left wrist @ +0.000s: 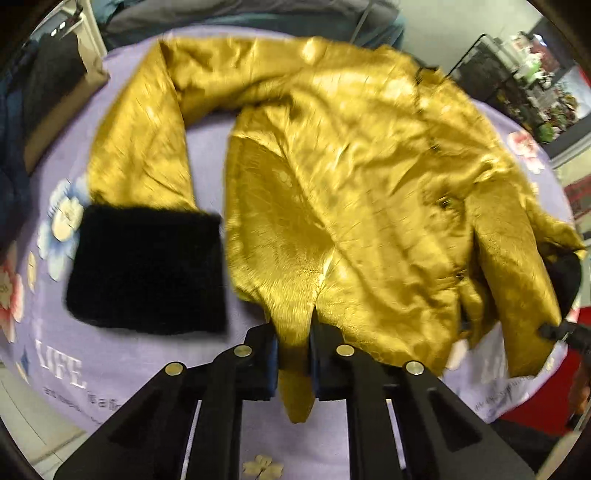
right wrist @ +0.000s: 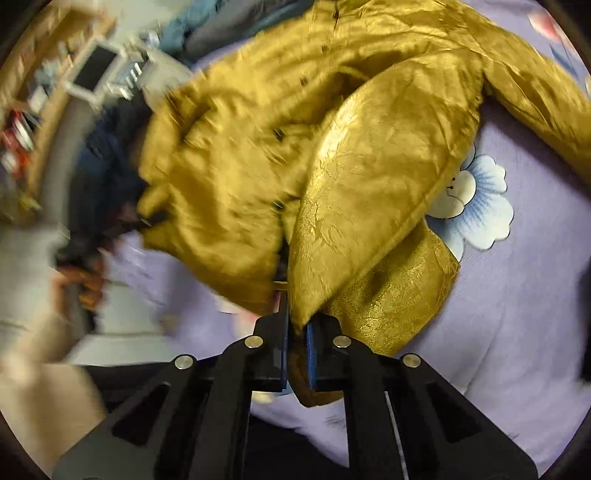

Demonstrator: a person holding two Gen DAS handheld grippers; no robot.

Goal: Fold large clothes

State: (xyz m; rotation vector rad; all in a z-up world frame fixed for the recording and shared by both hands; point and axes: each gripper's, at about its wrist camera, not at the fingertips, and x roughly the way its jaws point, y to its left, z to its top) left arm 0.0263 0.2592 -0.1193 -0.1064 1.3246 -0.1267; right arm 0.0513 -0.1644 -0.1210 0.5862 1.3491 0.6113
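left hand-held gripper (left wrist: 293, 354): clenched on gold jacket (left wrist: 332, 177) hem | right hand-held gripper (right wrist: 297, 354): clenched on jacket hem | jacket spread on lilac floral blanket (left wrist: 129, 369)

Glossy satin jacket (left wrist: 351, 192), fuzzy black cuff (left wrist: 147, 269).

Cluttered home room, lilac floral blanket (left wrist: 122, 384), piled clothes (left wrist: 236, 14), stocked shelves (left wrist: 535, 81)

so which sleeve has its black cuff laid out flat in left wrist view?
The sleeve left of the jacket body, black cuff flat on the purple cloth; the other is bunched at the right edge.
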